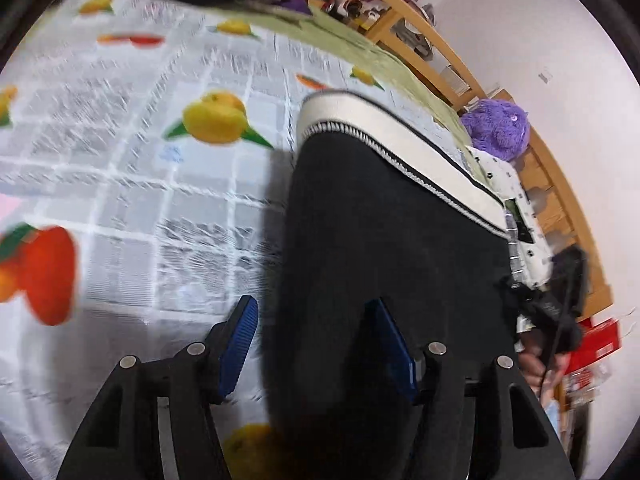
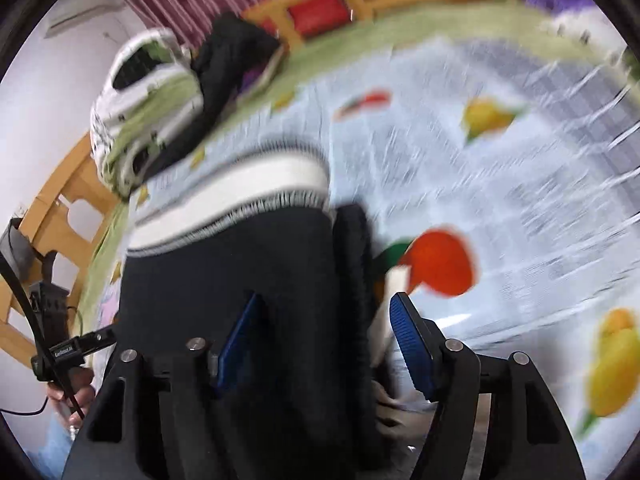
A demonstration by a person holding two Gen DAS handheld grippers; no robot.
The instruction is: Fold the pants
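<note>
Black pants (image 1: pixel 380 248) lower centre, white waistband (image 1: pixel 400 140) uppermost, left gripper (image 1: pixel 316 344) and right gripper (image 2: pixel 326 340) both spread apart (straddling opposite side edges), fruit-print sheet (image 1: pixel 140 160) bare at left.

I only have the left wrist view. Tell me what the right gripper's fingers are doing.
Observer: The right gripper is open, and the thick side edge of the black pants lies between its fingers.
Operator: Report what lies right of that edge.
Observer: Fruit-print sheet, with a red fruit print nearest.
Operator: Say what's beyond the waistband.
Observer: A white-and-green clothes pile with a black garment against it.
</note>
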